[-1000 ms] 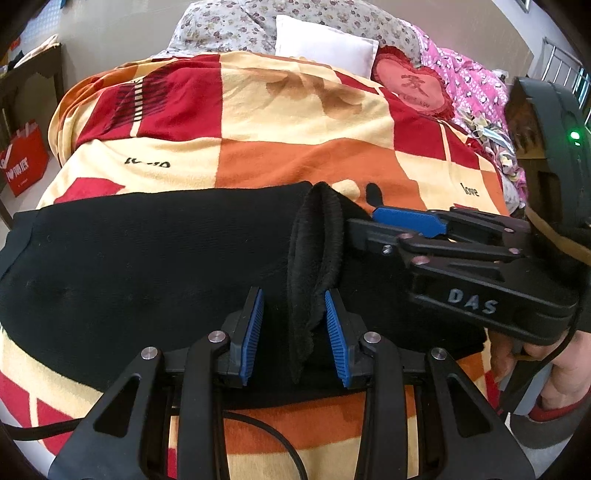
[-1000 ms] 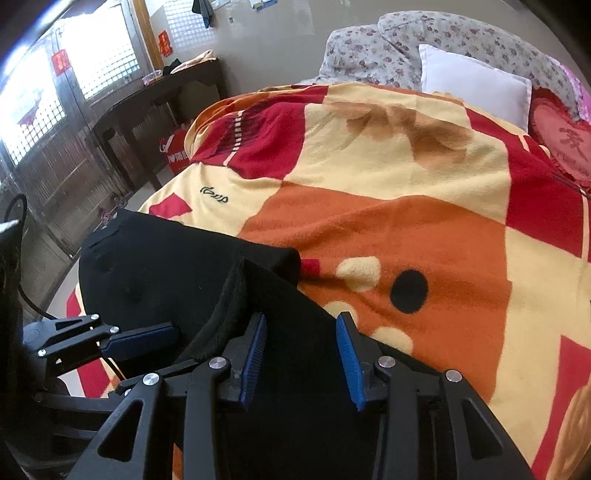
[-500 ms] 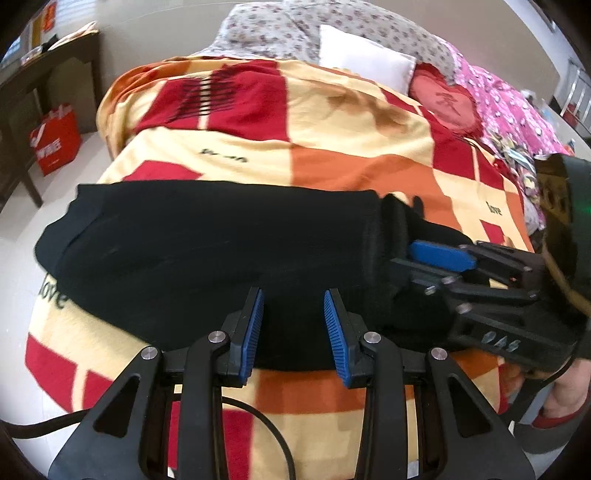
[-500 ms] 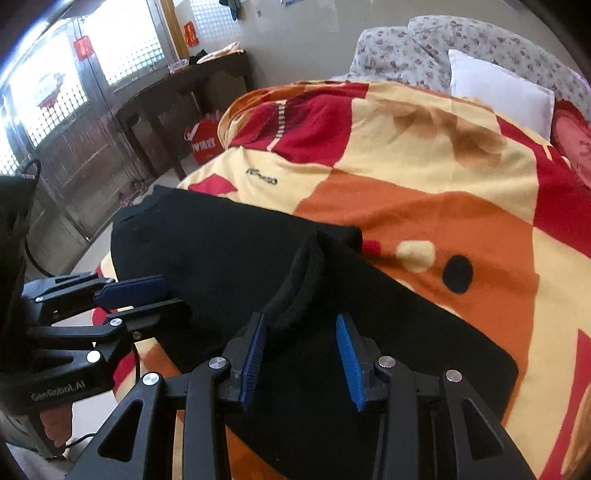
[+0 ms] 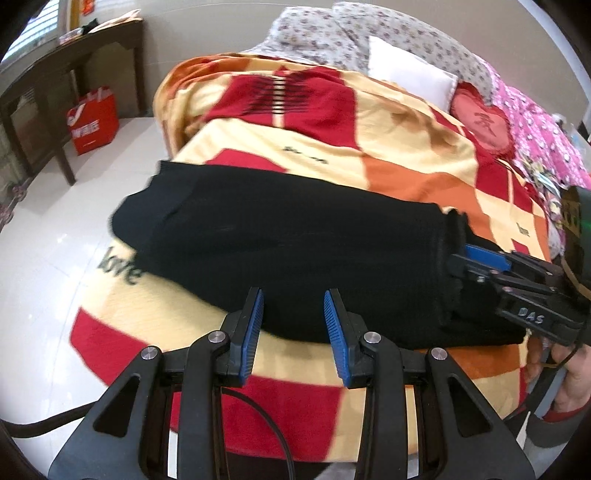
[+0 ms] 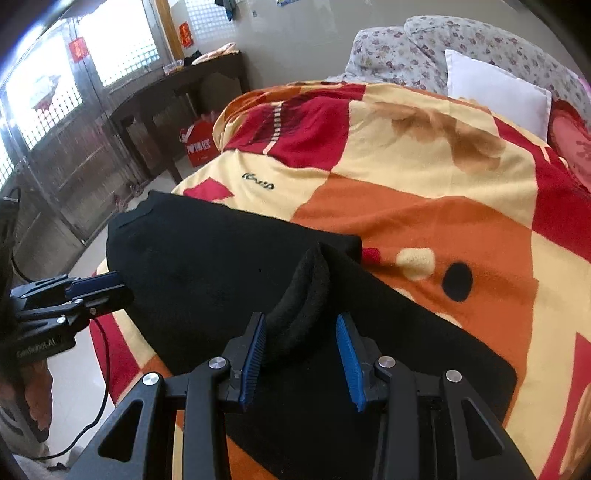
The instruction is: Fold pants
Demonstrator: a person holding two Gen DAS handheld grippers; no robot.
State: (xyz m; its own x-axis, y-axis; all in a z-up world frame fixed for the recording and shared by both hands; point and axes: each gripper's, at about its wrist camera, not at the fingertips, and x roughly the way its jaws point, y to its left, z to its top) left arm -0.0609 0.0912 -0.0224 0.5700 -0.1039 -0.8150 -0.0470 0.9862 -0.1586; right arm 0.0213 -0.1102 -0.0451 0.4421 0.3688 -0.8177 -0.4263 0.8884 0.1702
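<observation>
Black pants (image 5: 295, 236) lie crosswise on the checked red, orange and cream blanket (image 5: 406, 122), near the bed's front edge. My left gripper (image 5: 293, 325) hovers open over the pants' near edge with nothing between its blue pads. My right gripper (image 6: 301, 350) is open over the pants (image 6: 207, 266). A raised ridge of black cloth (image 6: 303, 291) stands between its fingers, with a gap at the right pad. The right gripper (image 5: 460, 258) shows in the left wrist view at the pants' right part. The left gripper (image 6: 123, 288) shows at the left in the right wrist view.
A white pillow (image 6: 495, 92), floral pillows (image 5: 369, 33) and a red heart cushion (image 5: 480, 122) lie at the bed's head. Pink bedding (image 5: 543, 140) runs along the right. A dark wooden table (image 6: 177, 92) and a red bag (image 5: 94, 123) stand on the tiled floor at the left.
My left gripper has slid left along the pants' near edge, away from the raised ridge that stood between its pads. The right gripper has hardly moved and stays over that ridge.
</observation>
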